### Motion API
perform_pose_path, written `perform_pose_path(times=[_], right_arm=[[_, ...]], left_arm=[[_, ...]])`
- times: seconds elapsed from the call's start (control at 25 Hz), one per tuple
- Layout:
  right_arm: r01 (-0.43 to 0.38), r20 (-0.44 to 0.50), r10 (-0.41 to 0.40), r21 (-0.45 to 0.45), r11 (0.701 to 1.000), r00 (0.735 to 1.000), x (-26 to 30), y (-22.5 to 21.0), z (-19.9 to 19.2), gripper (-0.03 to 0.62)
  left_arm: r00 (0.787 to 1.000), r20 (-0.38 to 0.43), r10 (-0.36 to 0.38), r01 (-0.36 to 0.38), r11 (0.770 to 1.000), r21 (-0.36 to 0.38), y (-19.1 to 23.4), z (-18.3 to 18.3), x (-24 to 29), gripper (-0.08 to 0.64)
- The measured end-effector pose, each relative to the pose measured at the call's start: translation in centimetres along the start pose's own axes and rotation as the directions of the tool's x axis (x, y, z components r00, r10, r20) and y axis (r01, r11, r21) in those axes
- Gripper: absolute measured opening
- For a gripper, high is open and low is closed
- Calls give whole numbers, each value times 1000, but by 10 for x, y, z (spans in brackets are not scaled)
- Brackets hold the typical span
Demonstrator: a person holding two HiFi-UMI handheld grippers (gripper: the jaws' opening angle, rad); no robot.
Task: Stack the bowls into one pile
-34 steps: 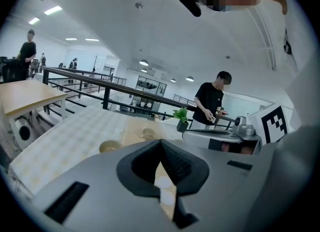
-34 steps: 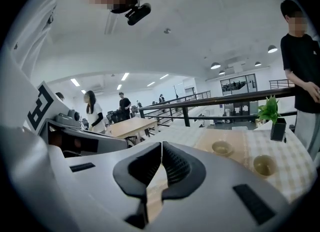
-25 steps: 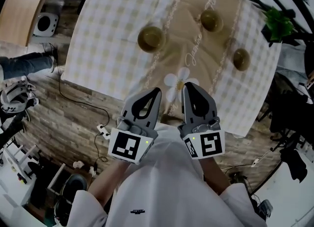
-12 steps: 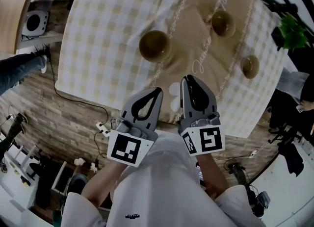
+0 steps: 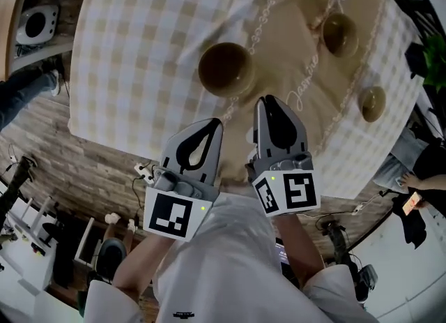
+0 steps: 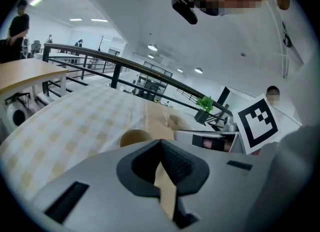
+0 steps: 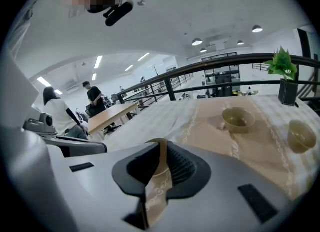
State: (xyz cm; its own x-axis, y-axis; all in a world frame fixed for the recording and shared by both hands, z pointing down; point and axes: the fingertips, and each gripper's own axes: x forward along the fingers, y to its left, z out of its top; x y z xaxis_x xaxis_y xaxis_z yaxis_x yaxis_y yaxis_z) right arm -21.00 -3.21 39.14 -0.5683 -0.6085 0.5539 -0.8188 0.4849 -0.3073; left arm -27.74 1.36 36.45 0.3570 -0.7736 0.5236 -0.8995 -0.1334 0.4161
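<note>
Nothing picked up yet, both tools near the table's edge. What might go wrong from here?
Both the left tool and right tool look shut; reaching that way would likely shove the big bowl rather than grip it. The bowls differ in size, so setting the big one on the small bowl may topple.

- Seen from above, a bench under a pale checked cloth carries three olive bowls, all apart and all upright.
- The largest bowl sits at the edge of a beige runner; a middle bowl and the smallest bowl stand further right on it.
- The left gripper and right gripper are held side by side over the bench's near edge, the jaws of each meeting at the tip, nothing in them.
- The right gripper's tip lies just short of the largest bowl.
- Wood-plank floor and a green plant frame the bench.
</note>
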Motion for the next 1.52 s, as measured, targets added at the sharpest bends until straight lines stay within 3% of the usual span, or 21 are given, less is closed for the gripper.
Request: perform_pose_path(times=[0.44, 0.8, 1.08, 1.52], right_arm=[[26, -96, -18, 75, 997, 995, 43, -21, -38, 38], [-1, -94, 16, 161, 987, 995, 62, -24, -53, 38], [64, -103, -49, 150, 987, 993, 68, -28, -50, 37], [-49, -39, 58, 204, 978, 998, 57, -12, -36, 35]], left_arm=[[998, -39, 50, -52, 997, -51, 23, -25, 19, 18], [996, -48, 80, -83, 994, -72, 30, -37, 26, 18], [995, -62, 81, -85, 994, -66, 30, -40, 25, 18], [996, -47, 79, -81, 996, -46, 20, -34, 17, 18]])
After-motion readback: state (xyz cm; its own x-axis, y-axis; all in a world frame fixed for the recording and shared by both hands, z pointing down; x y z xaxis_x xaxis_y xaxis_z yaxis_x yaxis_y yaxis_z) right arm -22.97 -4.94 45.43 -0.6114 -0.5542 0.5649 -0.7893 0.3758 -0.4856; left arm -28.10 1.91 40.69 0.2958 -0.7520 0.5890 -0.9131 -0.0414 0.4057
